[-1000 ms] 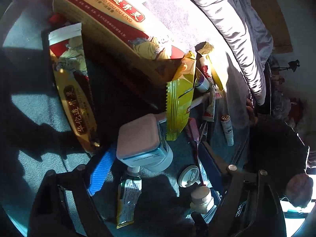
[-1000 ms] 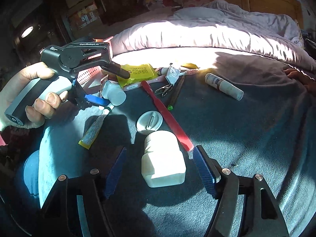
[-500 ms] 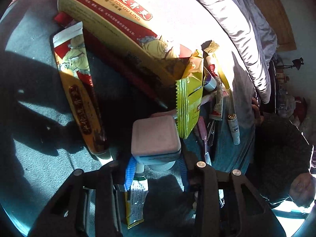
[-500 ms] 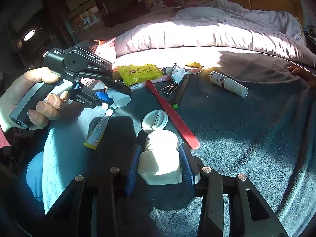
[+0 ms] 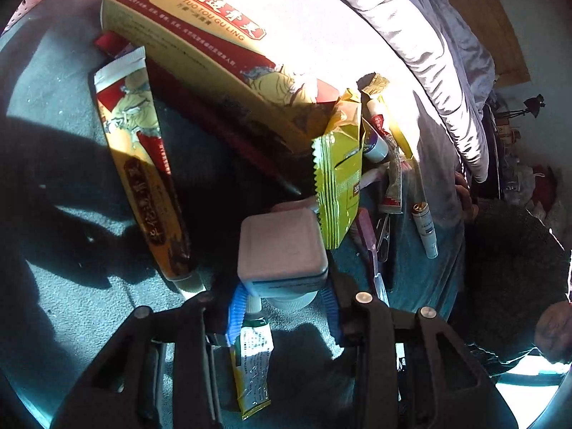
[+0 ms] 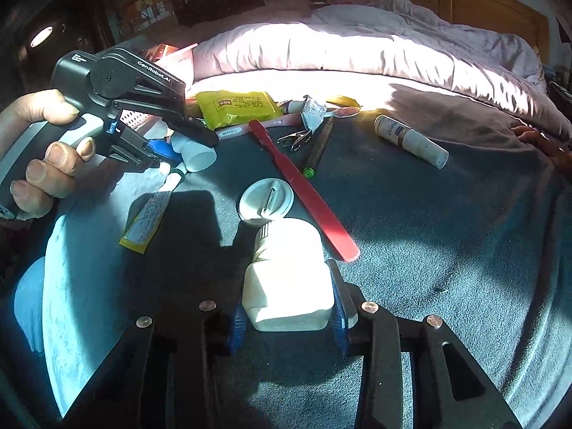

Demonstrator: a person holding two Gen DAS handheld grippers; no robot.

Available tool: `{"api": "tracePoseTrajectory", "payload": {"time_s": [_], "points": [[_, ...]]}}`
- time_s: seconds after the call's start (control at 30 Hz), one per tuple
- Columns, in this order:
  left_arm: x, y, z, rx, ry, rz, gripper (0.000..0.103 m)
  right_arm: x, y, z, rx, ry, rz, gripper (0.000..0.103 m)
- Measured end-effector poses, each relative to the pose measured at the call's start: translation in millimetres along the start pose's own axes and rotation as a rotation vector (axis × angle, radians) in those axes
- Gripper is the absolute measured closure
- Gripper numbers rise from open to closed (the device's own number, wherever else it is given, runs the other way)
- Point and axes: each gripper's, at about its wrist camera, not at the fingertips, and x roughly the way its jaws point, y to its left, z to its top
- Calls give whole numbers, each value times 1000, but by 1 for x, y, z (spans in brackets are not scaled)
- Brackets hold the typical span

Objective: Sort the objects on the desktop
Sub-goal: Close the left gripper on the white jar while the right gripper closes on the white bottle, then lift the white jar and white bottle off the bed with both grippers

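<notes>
My left gripper (image 5: pixel 282 309) is shut on a square white jar with a pinkish base (image 5: pixel 282 254), held just above the blue-grey cloth. In the right wrist view the left gripper (image 6: pixel 178 146) shows at the left, a hand on it, with the jar (image 6: pixel 196 153) between its blue pads. My right gripper (image 6: pixel 287 316) is shut on an open white plastic bottle (image 6: pixel 286 279) lying on its side. The bottle's white cap (image 6: pixel 266 202) lies just beyond it.
A yellow-and-red box (image 5: pixel 214 50), a matching tube (image 5: pixel 143 164), a yellow sachet (image 5: pixel 339 186) and a small ointment tube (image 5: pixel 252 361) lie near the left gripper. A red stick (image 6: pixel 304 189), nail clippers (image 6: pixel 295 139), a spray bottle (image 6: pixel 411 139) and bedding (image 6: pixel 357 46) lie beyond.
Both grippers closed: the left on the square jar, the right on the white bottle. Both moved forward over their objects during the last second.
</notes>
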Motion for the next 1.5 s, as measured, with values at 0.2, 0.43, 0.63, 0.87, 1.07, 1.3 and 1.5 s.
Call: {"api": "tracePoseTrajectory", "payload": {"time_s": [0.2, 0.43, 0.63, 0.87, 1.07, 1.3, 1.5], "points": [[-9, -7, -12, 76, -37, 27, 65, -8, 9, -2, 23, -17, -83, 66], [-35, -47, -57, 426, -265, 229, 65, -30, 15, -16, 211, -59, -244, 66], [-49, -73, -120, 746, -515, 335, 65, -41, 29, -32, 344, -108, -405, 66], [-38, -74, -138, 867, -561, 391, 65, -42, 34, -38, 406, -125, -456, 66], [-40, -77, -142, 870, -550, 382, 65, -41, 36, -38, 409, -123, -445, 66], [-57, -85, -155, 903, -570, 357, 65, -59, 41, -27, 409, -148, -438, 66], [-84, -90, -152, 899, -610, 335, 65, -84, 56, -11, 389, -186, -423, 66]]}}
